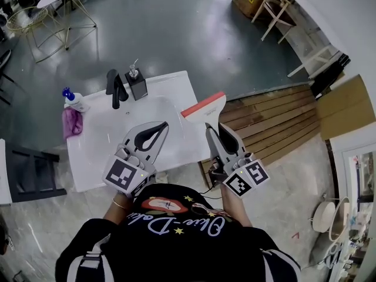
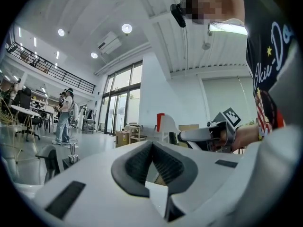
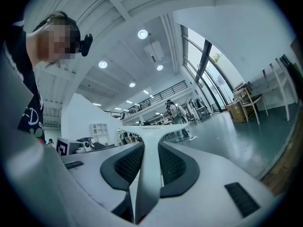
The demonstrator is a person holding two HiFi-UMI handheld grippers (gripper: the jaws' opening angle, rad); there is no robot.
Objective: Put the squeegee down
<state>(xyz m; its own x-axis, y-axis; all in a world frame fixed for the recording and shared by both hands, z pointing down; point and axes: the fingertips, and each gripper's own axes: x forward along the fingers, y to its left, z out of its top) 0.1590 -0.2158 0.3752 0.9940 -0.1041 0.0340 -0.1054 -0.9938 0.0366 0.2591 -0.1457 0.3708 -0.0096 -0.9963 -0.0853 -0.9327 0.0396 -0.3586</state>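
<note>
A: Item one, the squeegee (image 1: 204, 106)?
B: White, with a red edge. Its handle is clamped in the right tongs (image 1: 215, 126) and its blade points away from the person, over the right edge of the desk (image 1: 176, 84).

A: What does the right gripper view add?
B: Both pads are pressed flat on the handle, and the blade spreads out just past the tips. The red edge shows only in the other two views.

A: And the left tongs (image 1: 160, 125)?
B: Their tips meet and they grip nothing, which the left gripper view confirms. They are held over the basin.

A: Other stock, seen from the head view alone?
B: A black tap (image 1: 116, 87), a soap pump (image 1: 136, 82), a blue-capped bottle (image 1: 73, 98) and a pink cloth (image 1: 72, 122).

A: Any writing?
B: There is script on the black shirt (image 1: 176, 239). It begins "Okie-Do", and the rest cannot be read.
</note>
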